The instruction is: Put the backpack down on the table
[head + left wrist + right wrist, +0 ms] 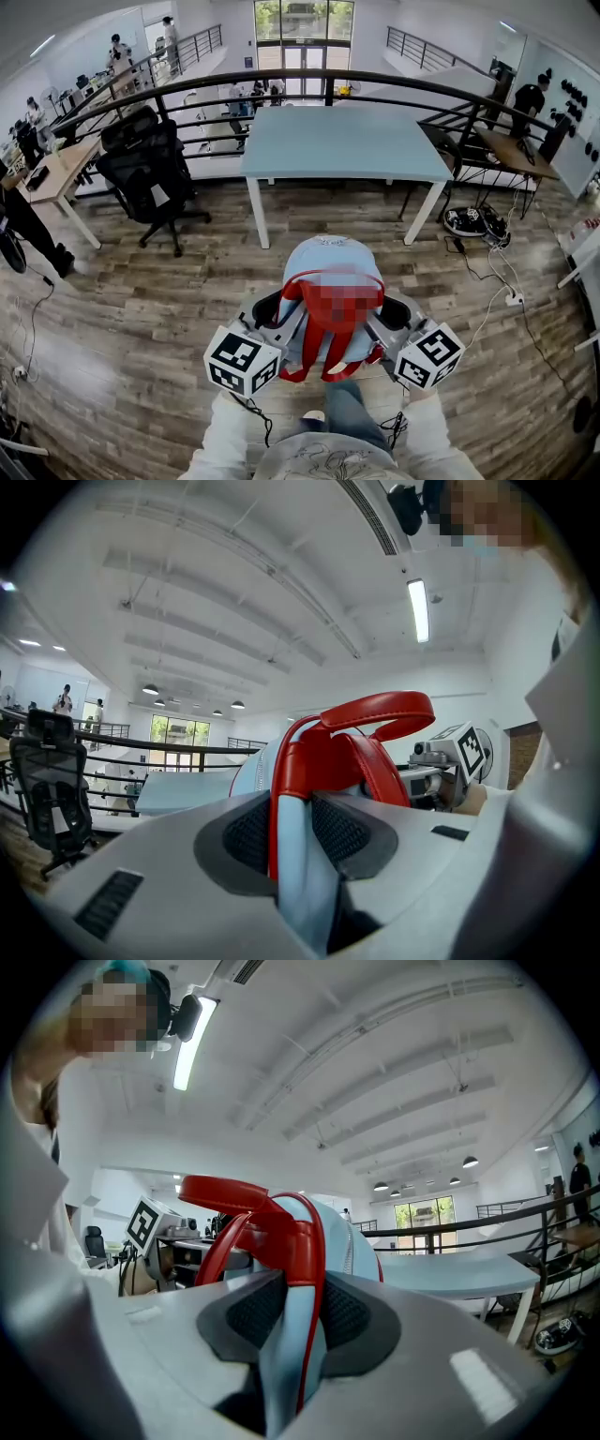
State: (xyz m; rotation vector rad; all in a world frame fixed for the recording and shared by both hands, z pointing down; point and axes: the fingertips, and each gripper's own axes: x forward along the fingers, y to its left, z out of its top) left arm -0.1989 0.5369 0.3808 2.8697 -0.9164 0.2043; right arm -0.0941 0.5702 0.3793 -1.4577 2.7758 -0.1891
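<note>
Carry stage: L gripper (279, 317) & R gripper (386, 323) jaws clamp backpack (328, 258) mid-frame. Next, likely walk to desk (347, 141) at top centre, lower it.

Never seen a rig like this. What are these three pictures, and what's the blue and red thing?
No robot here: a person holds a two-jaw gripper in each hand; the marker cubes belong to them. The head view looks down from a camera on the person's head. The other two views come from cameras riding on each gripper, looking along its jaws. The left gripper and right gripper each clamp a light blue backpack with red straps, held above the wooden floor. The light blue table ahead shows nothing on its top; the backpack is not on it yet. A black office chair stands at the left.
</note>
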